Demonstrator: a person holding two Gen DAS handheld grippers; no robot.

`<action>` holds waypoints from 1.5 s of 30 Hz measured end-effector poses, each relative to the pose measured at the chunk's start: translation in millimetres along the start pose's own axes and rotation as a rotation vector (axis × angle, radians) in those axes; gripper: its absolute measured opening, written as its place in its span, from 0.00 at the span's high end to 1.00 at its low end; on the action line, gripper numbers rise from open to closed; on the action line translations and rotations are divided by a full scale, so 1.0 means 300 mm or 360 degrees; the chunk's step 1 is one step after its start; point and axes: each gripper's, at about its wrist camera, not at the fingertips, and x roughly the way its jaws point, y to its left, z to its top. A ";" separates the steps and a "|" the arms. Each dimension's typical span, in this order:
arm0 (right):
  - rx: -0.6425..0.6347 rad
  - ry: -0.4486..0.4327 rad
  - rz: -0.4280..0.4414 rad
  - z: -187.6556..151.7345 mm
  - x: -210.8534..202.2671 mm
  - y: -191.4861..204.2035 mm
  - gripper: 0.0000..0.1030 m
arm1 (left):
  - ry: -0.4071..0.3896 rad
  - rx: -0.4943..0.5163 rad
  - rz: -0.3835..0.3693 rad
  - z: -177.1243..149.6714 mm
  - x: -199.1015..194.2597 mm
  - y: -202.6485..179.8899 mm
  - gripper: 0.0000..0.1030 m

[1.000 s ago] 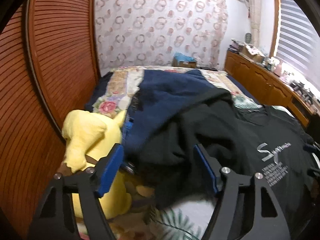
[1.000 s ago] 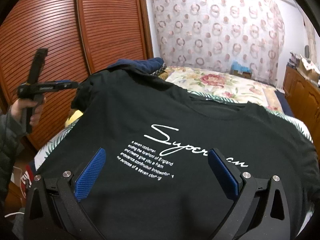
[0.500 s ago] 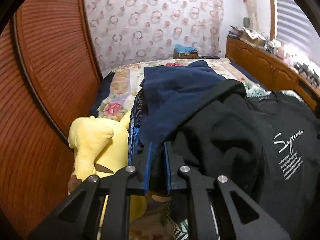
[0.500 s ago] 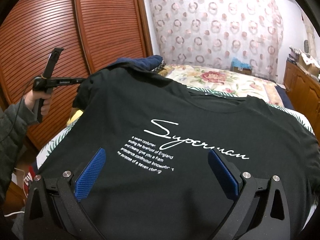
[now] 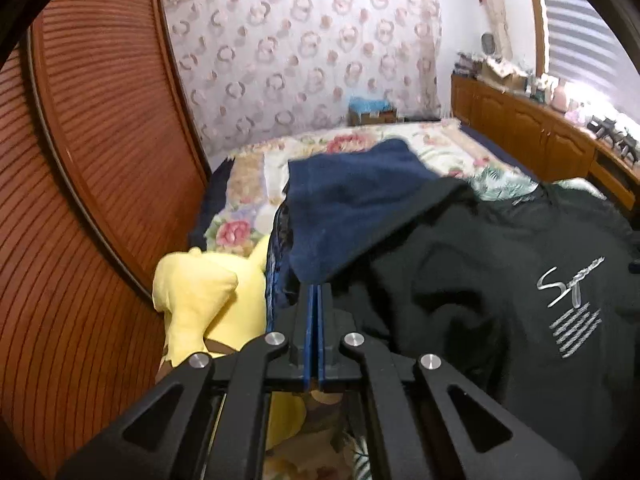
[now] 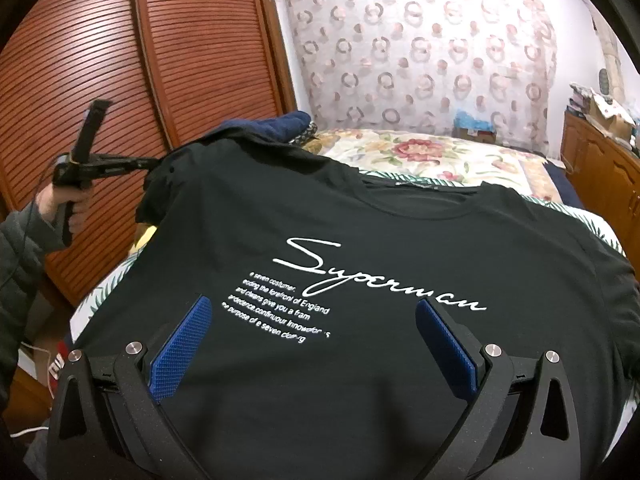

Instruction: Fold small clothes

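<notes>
While left tongs point(image 5: 314, 300) are pressed together, just closed at black T-shirt's point(image 6: 360, 240) left sleeve edge, pinch unclear, right tongs point(image 6: 314, 344) hover spread over print.

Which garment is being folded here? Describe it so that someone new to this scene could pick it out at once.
Start at the bed with the floral cover. The black T-shirt lies spread across its near end, front up. Unlike the plain navy garment beside its sleeve, it carries white script lettering across the chest.
</notes>
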 end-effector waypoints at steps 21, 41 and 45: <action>0.0044 -0.0023 -0.0037 -0.003 -0.017 -0.042 0.00 | -0.0001 0.0177 0.0049 0.076 -0.049 -0.089 0.86; 0.0032 0.0014 -0.0041 -0.018 -0.003 -0.042 0.00 | 0.0104 0.0313 -0.0058 0.031 0.075 -0.074 1.00; 0.0040 0.0014 -0.0038 -0.019 0.001 -0.045 0.00 | 0.0088 0.0342 -0.0013 0.034 0.045 -0.091 1.00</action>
